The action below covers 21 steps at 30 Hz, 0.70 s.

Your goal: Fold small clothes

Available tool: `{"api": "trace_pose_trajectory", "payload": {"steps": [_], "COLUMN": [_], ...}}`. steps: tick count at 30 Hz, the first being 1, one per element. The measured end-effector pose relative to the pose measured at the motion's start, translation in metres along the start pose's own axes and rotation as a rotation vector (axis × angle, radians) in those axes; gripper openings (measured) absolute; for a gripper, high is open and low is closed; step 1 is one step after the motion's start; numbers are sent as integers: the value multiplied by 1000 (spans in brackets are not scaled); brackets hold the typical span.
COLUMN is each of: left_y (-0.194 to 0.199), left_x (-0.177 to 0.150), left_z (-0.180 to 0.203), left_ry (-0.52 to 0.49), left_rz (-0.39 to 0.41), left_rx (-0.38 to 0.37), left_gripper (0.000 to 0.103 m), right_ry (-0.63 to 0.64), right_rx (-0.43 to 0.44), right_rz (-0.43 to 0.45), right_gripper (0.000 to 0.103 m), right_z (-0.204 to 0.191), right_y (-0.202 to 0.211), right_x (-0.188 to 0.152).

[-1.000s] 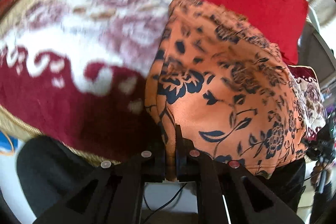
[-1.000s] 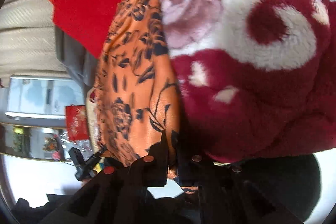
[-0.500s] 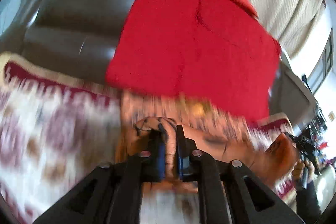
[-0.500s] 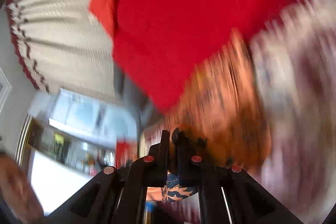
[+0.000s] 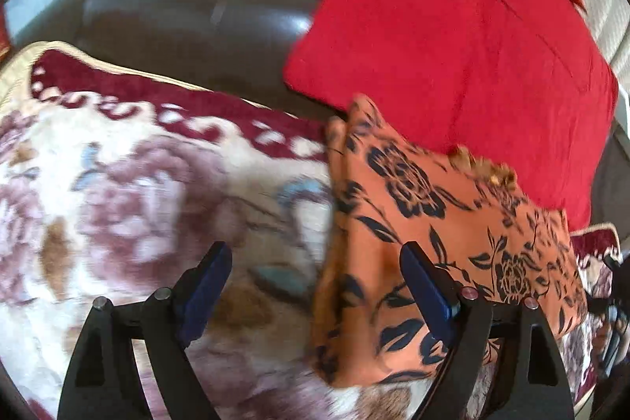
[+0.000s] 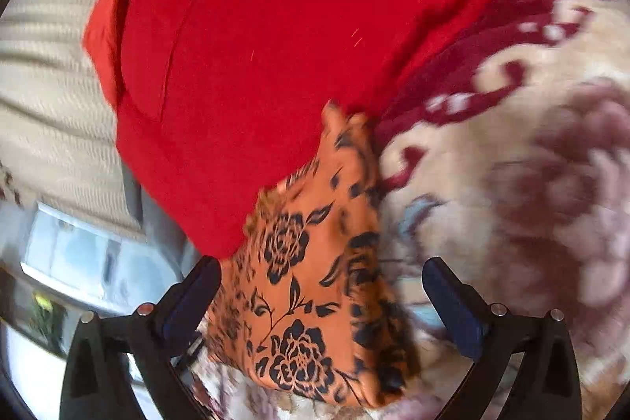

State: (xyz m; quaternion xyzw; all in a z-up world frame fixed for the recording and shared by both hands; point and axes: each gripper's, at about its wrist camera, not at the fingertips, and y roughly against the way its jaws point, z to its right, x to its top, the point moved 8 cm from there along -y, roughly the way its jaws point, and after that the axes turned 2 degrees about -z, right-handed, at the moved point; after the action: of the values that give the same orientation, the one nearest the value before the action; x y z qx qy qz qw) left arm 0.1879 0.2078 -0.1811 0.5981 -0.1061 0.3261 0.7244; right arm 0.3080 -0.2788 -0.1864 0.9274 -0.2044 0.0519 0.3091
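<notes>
Floral blanket (image 5: 130, 191) is covered by the folded orange garment (image 5: 441, 223); both hand-held grippers, left (image 5: 315, 286) and right (image 6: 321, 302), are seen opening, nothing pinched.

Dark sofa (image 5: 189, 10) carrying a floral blanket (image 5: 118, 191), orange garment (image 5: 433, 223) lying folded on the blanket, red cloth (image 5: 453, 26) leaning against the backrest behind it.

Folded garment (image 5: 441, 223) on blanket (image 5: 138, 191); cushion (image 5: 453, 26) seemingly behind
</notes>
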Motion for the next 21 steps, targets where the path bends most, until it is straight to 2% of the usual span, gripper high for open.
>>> {"api": "trace_pose_trajectory", "payload": {"steps": [1,2,3,4,5,6,7,9,12,16,18,19,20,21], "left_y": [-9,-22,-28,-28,-25,-20,-14,18,68,117,123,117,107,94], "left_x": [0,-6,-8,-7,-2,2,7,22,24,-7,-40,-53,-72,-93], "left_z": [6,12,15,16,19,25,28,37,53,56,42,36,24,10], "left_ry": [-19,-50,-79,-94,-106,-92,-76,-93,-120,-111,-79,-60,-46,-35], "left_rz": [-25,-72,-81,-76,-85,-101,-105,-41,24,62,29,12,-14,-63], "left_rx": [6,27,63,83,90,45,43,36,-12,-33,-51,-61,-56,-16], "left_gripper": [87,86,69,60,33,9,9,9,9,9,12,16,24,37], "right_ry": [23,36,48,56,54,82,112,119,158,181,149,123,103,77], "right_rx": [-48,-95,-131,-189,-202,-239,-259,-219,-152,-108,-89,-84,-72,-75], "right_rz": [-48,-109,-140,-185,-209,-209,-207,-157,-111,-98,-101,-98,-91,-90], "right_gripper": [102,91,78,35,20,20,18,18,17,17,17,22,30,44], "right_z": [0,1,1,1,-2,-4,-16,-49,-87,-110,-96,-81,-66,-43], "right_y": [-17,-33,-41,-50,-53,-52,-48,-29,6,49,70,77,78,78], "right_x": [-2,-8,-11,-14,-16,-16,-15,-8,-13,-52,-83,-100,-111,-126]}}
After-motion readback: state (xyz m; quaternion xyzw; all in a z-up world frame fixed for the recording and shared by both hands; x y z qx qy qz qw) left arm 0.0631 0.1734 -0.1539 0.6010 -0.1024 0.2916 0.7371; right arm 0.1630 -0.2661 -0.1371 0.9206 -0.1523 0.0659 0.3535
